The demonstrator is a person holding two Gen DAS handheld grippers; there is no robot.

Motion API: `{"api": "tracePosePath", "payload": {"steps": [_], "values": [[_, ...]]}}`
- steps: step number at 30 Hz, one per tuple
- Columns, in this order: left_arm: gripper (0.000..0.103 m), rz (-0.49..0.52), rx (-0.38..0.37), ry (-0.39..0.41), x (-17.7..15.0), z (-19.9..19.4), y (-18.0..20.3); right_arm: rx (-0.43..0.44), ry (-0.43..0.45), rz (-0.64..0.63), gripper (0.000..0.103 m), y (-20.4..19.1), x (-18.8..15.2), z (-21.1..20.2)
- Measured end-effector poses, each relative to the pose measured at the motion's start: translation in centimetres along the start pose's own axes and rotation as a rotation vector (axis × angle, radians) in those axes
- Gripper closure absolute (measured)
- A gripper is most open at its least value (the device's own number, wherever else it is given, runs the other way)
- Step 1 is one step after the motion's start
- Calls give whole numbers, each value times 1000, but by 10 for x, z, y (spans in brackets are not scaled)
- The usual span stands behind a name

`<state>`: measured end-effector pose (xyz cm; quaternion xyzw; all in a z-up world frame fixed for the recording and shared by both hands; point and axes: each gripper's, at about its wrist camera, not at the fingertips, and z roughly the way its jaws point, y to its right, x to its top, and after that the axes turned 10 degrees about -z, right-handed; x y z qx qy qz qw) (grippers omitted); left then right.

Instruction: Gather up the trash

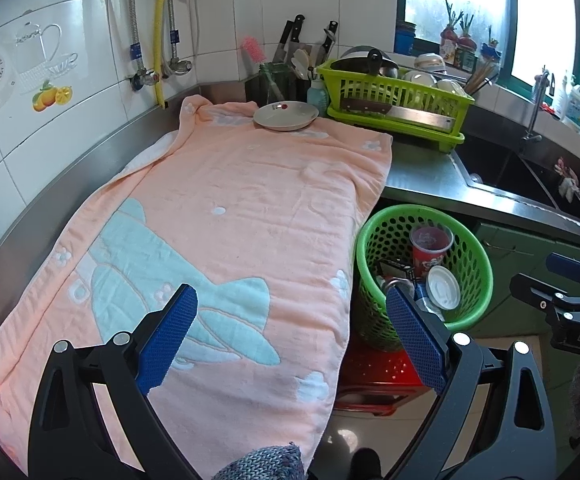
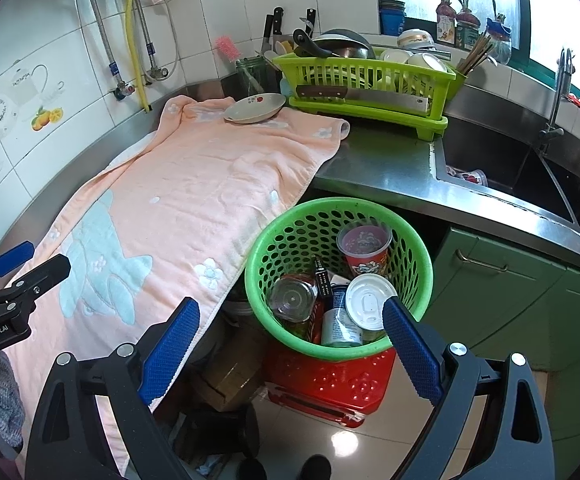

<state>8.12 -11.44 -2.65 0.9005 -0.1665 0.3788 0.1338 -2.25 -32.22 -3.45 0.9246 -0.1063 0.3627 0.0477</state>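
Note:
A round green mesh basket [image 2: 286,236] stands on a red stool [image 2: 329,384] beside the counter; it also shows in the left wrist view [image 1: 373,232]. It holds a red paper cup [image 2: 363,250], a clear bottle [image 2: 291,298], a can with a white lid [image 2: 369,296] and a dark flat packet. My left gripper [image 1: 290,344] is open and empty above the pink towel [image 1: 218,216]. My right gripper [image 2: 291,352] is open and empty, just above the basket's near rim. Each gripper shows at the edge of the other's view.
A white plate [image 1: 286,116] sits at the towel's far end. A lime dish rack [image 1: 397,104] with bowls, a pan and a cleaver stands behind it. A steel sink [image 2: 501,168] and tap are at right. Green cabinet doors [image 2: 529,292] lie below. A cardboard box [image 2: 226,376] sits on the floor.

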Motion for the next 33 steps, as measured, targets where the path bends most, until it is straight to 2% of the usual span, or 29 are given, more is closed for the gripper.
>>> {"api": "tracePosePath", "payload": {"steps": [33], "values": [[9,-2,19,-16,-6,11,2,-25,-3,-1,13,2,-2,3]]}}
